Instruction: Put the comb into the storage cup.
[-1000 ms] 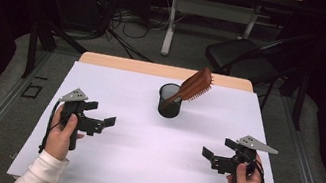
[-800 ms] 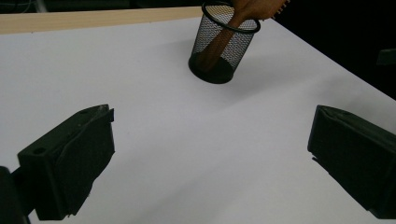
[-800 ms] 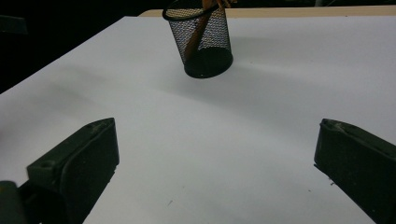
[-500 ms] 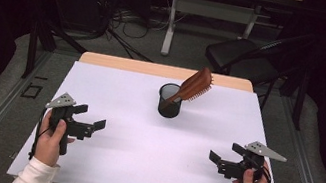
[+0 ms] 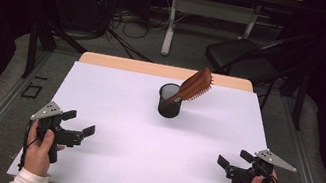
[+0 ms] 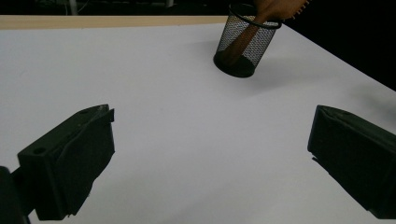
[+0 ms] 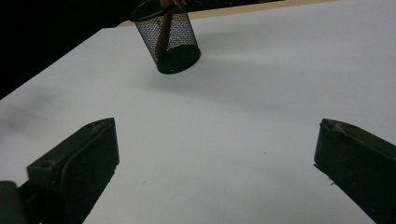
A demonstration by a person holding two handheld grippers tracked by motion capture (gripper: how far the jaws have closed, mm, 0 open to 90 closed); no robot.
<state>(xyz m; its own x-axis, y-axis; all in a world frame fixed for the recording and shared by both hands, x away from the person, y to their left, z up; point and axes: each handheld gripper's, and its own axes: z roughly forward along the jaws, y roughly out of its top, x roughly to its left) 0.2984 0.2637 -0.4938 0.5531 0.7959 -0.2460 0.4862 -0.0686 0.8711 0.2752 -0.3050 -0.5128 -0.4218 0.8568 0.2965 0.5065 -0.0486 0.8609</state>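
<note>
A black mesh cup stands upright near the far middle of the white table cover. A brown wooden hairbrush leans in it, handle down, head tilted to the right. In the left gripper view the cup is far ahead at upper right; in the right gripper view the cup is at upper left. My left gripper is open at the near left, empty. At the near right my right gripper is open too, holding nothing. Both are far from the cup.
The table's wooden far edge shows beyond the cover. Behind the table stand a black chair, a white desk leg and a tangle of cables on the floor.
Both grippers have drawn back toward the near edge and outward to the sides. The cup and hairbrush have not moved.
</note>
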